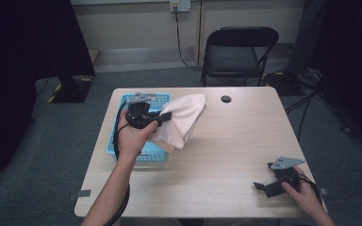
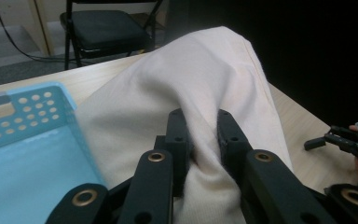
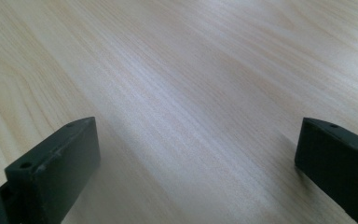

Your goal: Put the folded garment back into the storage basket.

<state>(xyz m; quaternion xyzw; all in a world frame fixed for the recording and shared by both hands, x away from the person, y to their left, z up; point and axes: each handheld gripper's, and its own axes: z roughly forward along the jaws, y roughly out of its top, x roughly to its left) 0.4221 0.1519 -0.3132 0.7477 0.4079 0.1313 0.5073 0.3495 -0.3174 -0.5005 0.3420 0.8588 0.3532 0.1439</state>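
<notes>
While we are holding the cloth [image 1: 184, 120] up in the left gripper [image 1: 164, 117], the high view is showing it hanging over the right rim of the basket [image 1: 115, 141], its long axis running up and away from the jaws; the right gripper [image 1: 264, 187] is resting well to the right of the basket, far from the cloth. Along the left gripper [image 2: 200, 122], we are clenching a fold of cloth [image 2: 191, 79] between the pads, with the basket [image 2: 28, 154] just left of it. Along the right gripper [image 3: 196, 154], our jaws are standing wide apart over bare table [image 3: 191, 70], grasping nothing.
</notes>
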